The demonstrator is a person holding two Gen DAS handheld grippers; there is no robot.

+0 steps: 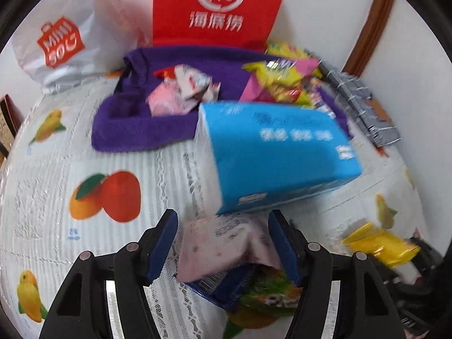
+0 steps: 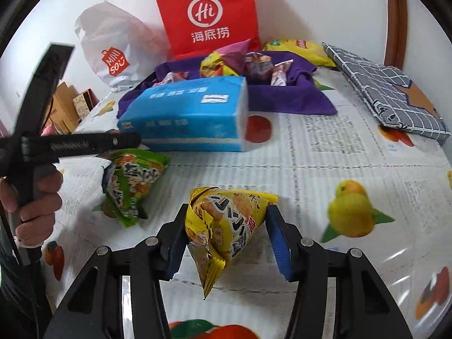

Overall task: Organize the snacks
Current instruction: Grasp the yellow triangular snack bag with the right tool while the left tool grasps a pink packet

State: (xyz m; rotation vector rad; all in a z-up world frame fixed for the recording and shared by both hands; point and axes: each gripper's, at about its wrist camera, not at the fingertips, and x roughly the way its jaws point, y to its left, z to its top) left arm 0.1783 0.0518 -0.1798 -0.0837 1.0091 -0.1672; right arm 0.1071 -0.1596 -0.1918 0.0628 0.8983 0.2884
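snacks sit in three places; a yellow snack packet (image 2: 228,226) stands between the blue pads of the right gripper (image 2: 227,243), whose jaws are partly closed with the left pad against the packet's side and the right pad at its corner, so it looks gripped; a green snack packet (image 2: 132,183) lies just to its left on the fruit-print tablecloth (image 2: 325,175), under the left gripper (image 1: 223,250) and the hand (image 2: 34,200) holding it; in the left wrist view that gripper's jaws stand about half open around a pale pink packet (image 1: 223,248), blurred, and whether the pads press on it i cannot tell; the green packet shows beneath it; further back, a blue tissue pack (image 2: 186,115) lies flat on the cloth; behind it a purple cloth tray (image 2: 288,99) holds more wrapped snacks (image 2: 223,65); a red paper bag (image 2: 209,17) stands against the wall behind the tray, a white plastic bag (image 2: 113,53) to its left; a grey checked notebook (image 2: 389,93) lies to the right of the tray, near a brown door frame (image 2: 395,14).
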